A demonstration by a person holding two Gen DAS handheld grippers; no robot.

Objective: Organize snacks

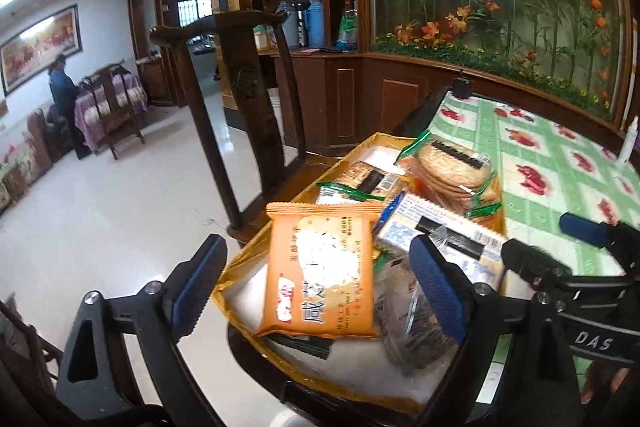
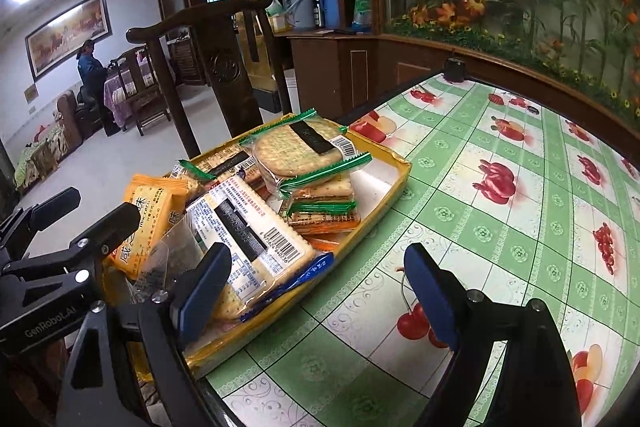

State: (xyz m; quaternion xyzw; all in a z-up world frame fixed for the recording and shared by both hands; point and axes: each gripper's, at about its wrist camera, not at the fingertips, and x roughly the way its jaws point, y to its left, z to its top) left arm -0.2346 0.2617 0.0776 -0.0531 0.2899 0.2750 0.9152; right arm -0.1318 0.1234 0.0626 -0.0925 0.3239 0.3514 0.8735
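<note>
Left hand-held gripper (image 1: pixel 320 291) is wide open and empty, straddling the orange cracker packet (image 1: pixel 320 267) in the yellow tray (image 2: pixel 394 183). Right hand-held gripper (image 2: pixel 320 291) is also open and empty at the tray's near edge. Best bet: square the packets and keep them inside the rim. The tray overhangs the tabletop (image 2: pixel 500 227) edge; free room lies right, a chair (image 1: pixel 224 115) stands beyond.

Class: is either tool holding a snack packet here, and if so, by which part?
Neither. The left tool and the right tool are open; the orange packet lies loose in the tray.
</note>
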